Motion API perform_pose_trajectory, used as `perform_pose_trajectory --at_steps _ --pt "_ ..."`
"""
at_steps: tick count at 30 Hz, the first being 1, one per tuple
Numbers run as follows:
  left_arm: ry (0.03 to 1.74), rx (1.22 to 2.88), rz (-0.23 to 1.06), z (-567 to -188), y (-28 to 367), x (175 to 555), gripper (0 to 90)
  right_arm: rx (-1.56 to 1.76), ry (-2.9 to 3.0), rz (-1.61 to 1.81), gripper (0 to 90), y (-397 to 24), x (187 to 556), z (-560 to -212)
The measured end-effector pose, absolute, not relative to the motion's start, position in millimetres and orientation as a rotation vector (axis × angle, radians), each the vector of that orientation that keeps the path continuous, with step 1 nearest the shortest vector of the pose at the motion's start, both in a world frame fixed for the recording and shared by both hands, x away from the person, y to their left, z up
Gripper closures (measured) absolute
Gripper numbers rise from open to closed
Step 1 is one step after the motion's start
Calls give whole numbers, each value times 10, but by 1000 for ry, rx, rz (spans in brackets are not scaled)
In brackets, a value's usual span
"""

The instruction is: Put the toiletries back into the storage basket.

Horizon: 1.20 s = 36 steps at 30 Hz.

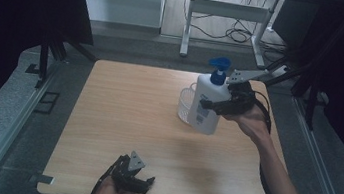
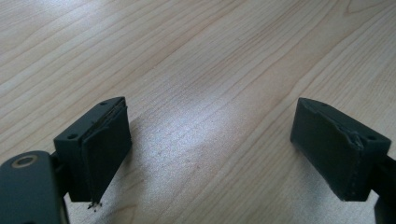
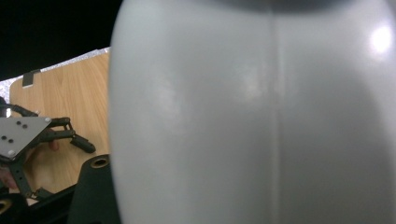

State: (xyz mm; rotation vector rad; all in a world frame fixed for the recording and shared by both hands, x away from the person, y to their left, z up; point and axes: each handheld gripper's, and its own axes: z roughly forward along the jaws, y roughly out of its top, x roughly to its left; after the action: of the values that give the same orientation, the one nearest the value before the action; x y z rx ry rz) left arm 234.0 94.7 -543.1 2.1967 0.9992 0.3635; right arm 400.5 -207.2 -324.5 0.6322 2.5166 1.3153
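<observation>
Two grippers noted: my right gripper (image 1: 219,103) clamped the white pump bottle (image 1: 207,104) near the table's (image 1: 121,120) far right corner; my left gripper (image 2: 210,149) rested with jaws apart at the near edge.

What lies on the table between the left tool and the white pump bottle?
Nothing: in the high view, only bare wooden table stretches between the left tool and the white pump bottle held by the right tool.
</observation>
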Motion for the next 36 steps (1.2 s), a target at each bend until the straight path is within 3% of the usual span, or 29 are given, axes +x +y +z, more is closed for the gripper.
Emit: perform_pose_trajectory --at_steps 36 --pt "1001 2194 361 -5431 945 2339 117 673 2451 1303 372 -2095 4647 -3108"
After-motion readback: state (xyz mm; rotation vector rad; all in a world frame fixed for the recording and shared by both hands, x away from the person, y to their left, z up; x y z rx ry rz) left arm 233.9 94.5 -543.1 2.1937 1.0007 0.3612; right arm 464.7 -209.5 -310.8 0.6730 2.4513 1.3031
